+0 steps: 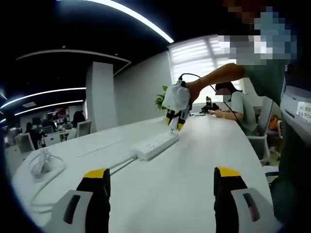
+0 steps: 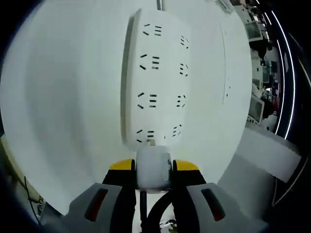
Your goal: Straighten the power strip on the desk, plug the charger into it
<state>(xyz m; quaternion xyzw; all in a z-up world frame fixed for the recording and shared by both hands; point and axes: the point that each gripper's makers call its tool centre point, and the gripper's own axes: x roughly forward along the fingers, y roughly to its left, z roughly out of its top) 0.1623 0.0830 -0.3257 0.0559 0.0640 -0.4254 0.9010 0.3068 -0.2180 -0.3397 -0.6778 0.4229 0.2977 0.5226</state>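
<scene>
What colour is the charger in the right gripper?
White; the charger shows best in the right gripper view.

A long white table (image 1: 194, 160) runs down the open office. Near its left edge lies a loose coil of white cable (image 1: 41, 162). At the far end stands a green potted plant (image 1: 160, 99), and a seated person (image 1: 238, 109) leans over the far right edge. Empty chairs (image 1: 80, 128) stand beyond the left side.
</scene>
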